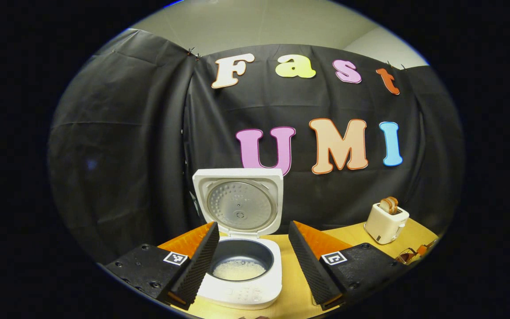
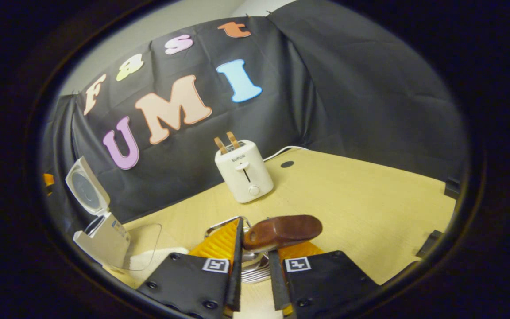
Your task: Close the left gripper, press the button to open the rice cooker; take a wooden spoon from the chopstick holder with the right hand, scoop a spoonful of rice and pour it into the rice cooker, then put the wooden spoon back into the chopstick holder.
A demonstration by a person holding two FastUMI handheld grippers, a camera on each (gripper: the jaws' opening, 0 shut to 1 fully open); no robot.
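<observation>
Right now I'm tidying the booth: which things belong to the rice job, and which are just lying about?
Job:
rice cooker, lid up, rice inside
wooden spoon, between right gripper's fingers
chopstick holder
left gripper, open

Lying about:
toaster with bread
table

A white toaster (image 2: 244, 172) stands on the light wooden bench (image 2: 361, 199), close to the black cloth wall. Two brown slices of bread (image 2: 227, 142) stick up out of its top. A white cord (image 2: 281, 152) runs from behind the toaster. A small dark round spot (image 2: 287, 164) sits on the bench near it.
</observation>
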